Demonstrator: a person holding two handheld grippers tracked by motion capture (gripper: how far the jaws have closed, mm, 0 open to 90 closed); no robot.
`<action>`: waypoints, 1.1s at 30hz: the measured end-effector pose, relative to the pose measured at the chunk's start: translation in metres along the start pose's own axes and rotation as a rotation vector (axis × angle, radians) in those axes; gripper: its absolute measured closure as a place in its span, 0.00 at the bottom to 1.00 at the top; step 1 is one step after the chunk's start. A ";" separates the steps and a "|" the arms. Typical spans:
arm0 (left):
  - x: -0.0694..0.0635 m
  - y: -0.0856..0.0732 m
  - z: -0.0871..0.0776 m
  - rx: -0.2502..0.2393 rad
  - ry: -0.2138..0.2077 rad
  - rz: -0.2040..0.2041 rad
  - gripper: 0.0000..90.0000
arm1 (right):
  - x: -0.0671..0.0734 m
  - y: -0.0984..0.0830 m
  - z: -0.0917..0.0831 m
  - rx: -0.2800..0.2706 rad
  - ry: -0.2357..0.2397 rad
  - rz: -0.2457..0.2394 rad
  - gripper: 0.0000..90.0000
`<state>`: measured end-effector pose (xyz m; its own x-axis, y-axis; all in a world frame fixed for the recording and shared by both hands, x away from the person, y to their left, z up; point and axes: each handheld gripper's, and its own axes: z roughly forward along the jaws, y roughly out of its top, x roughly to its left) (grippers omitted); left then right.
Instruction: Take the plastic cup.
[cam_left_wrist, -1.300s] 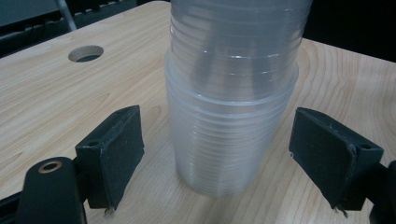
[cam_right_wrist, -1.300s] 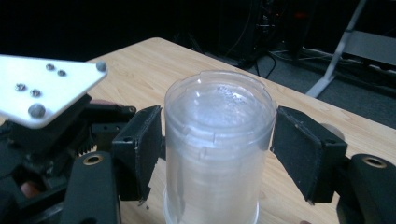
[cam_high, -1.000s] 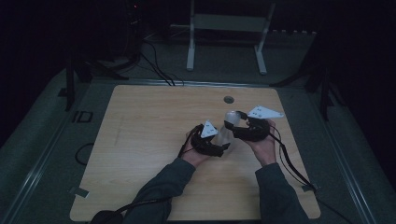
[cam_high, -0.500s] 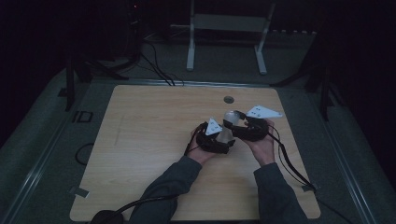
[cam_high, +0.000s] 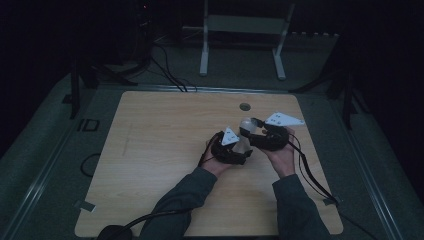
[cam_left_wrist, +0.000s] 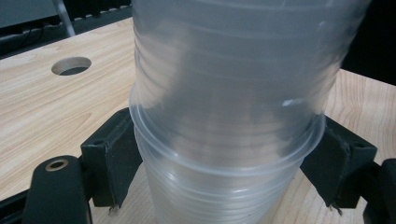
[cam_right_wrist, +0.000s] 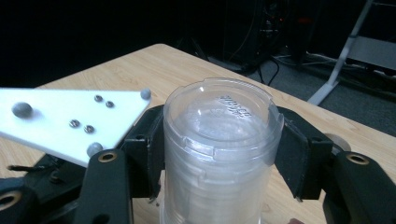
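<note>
Cups (cam_left_wrist: 224, 121): clear, ribbed, nested, inverted.

You can see raised lettering moulded into the upturned bottom of the clear plastic cup (cam_right_wrist: 223, 122) in the right gripper view, toward its 1 o'clock edge. It's too small and blurred for you to read, and nothing else carries legible text.

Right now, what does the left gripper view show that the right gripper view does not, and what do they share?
Left gripper view: a round hole in the wooden table and the rim of a lower cup. Right gripper view: the stack's embossed closed top and a white three-cornered plate. Both: black jaws pressed on either side of the stack of clear plastic cups.
</note>
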<state>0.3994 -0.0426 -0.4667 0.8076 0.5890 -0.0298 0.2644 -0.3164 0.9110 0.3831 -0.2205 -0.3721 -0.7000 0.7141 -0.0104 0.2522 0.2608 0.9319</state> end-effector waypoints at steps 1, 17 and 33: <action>0.000 0.000 0.000 0.000 -0.001 -0.001 0.23 | 0.000 0.001 -0.001 -0.002 0.004 0.002 0.44; 0.001 -0.001 0.000 0.002 -0.012 -0.010 0.21 | -0.002 0.028 -0.024 -0.088 0.016 0.015 0.45; 0.000 0.008 -0.013 -0.024 -0.023 -0.004 0.18 | -0.005 0.047 -0.051 -0.166 0.022 0.025 0.45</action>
<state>0.3943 -0.0352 -0.4539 0.8182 0.5733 -0.0429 0.2558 -0.2961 0.9203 0.3643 -0.2446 -0.3099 -0.7099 0.7040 0.0202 0.1577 0.1309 0.9788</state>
